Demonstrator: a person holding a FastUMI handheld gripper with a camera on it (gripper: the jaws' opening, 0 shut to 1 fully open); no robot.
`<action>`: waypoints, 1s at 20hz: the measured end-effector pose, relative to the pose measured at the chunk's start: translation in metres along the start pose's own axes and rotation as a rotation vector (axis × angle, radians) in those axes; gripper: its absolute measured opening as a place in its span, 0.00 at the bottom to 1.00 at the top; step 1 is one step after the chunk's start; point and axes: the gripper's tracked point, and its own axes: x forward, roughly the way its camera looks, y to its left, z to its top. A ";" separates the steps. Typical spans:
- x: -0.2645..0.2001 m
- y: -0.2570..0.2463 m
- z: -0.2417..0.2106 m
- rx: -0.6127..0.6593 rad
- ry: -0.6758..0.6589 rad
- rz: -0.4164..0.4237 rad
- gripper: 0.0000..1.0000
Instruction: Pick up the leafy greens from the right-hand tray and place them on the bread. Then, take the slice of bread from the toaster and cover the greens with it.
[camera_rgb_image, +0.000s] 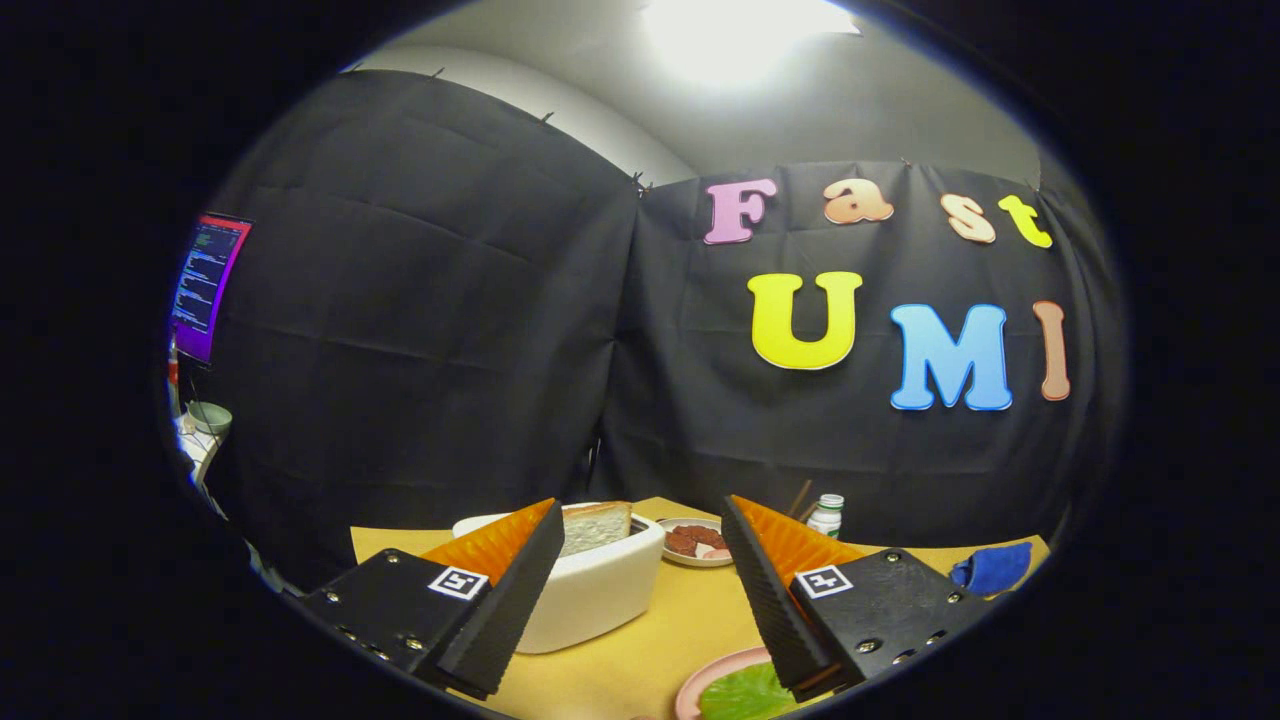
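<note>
Gripper (640, 590) raised above a tan tabletop (660, 640), fingers spread wide apart and grasping nothing. Just below the right finger, a pink plate (705, 680) carrying leafy greens (745, 695); whether bread lies beneath the greens cannot be told. Between and beyond the fingers, a white toaster (600, 590) with a slice of bread (597, 526) standing upright in its slot, not yet taken. Judged from this: greens possibly placed already, covering slice left to fetch. Farther back, a small dish of reddish food (697, 541), a white bottle (826, 514), a blue cloth (992, 566). Black cloth walls around, a lit screen (207, 285) off to the left, bright ceiling light (735, 30) overhead.
</note>
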 end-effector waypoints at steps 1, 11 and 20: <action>0.010 0.011 -0.003 0.009 0.003 0.008 0.96; 0.087 0.045 -0.052 0.145 0.062 -0.053 0.95; 0.107 0.033 -0.082 0.191 0.116 -0.077 0.74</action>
